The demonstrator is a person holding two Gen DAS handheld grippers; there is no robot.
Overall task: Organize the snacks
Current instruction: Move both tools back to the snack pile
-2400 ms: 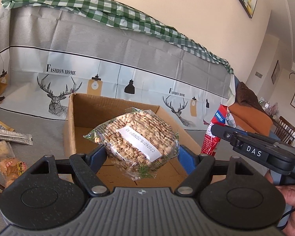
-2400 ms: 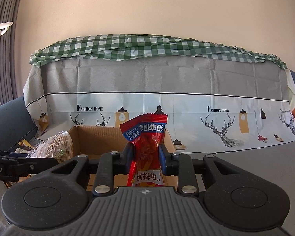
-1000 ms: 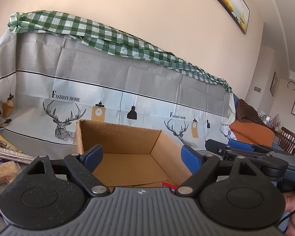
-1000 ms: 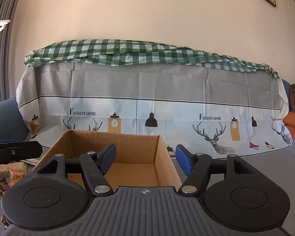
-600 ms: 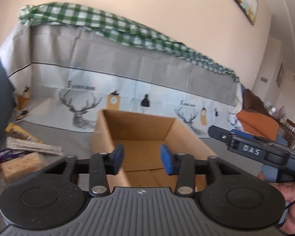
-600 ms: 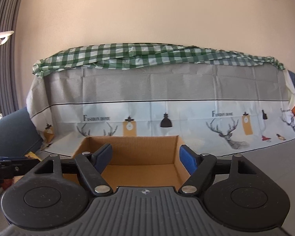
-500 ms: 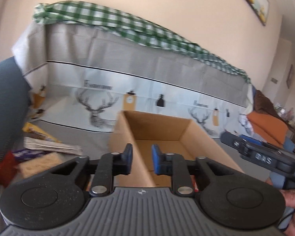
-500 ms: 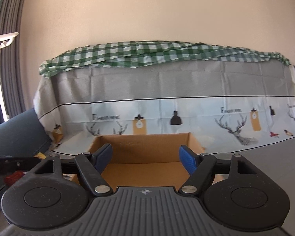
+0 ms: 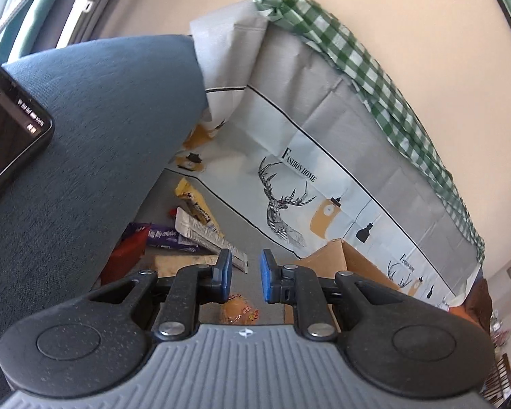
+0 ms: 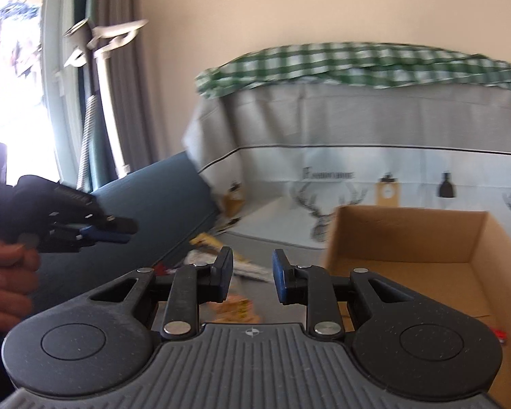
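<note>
My left gripper (image 9: pixel 244 279) is empty, its blue pads a narrow gap apart. It points at a pile of snack packets on the grey cover: a purple packet (image 9: pixel 161 236), a white wrapper (image 9: pixel 204 237), a yellow packet (image 9: pixel 192 199) and an orange bag (image 9: pixel 238 312) just below the fingers. My right gripper (image 10: pixel 252 276) is empty, partly open, left of the open cardboard box (image 10: pixel 408 248). The box corner also shows in the left wrist view (image 9: pixel 337 255). The left gripper shows at the left of the right wrist view (image 10: pixel 115 230).
A blue sofa arm (image 9: pixel 85 156) rises on the left, with a phone (image 9: pixel 6 129) at its edge. The deer-print cover (image 9: pixel 323 184) and green checked cloth (image 9: pixel 374 71) drape the sofa back. A curtain and window (image 10: pixel 34 85) are at far left.
Both grippers let their snacks go into the box, then swung left to the snack pile. The left jaws narrowed first; the right jaws have now narrowed too.
</note>
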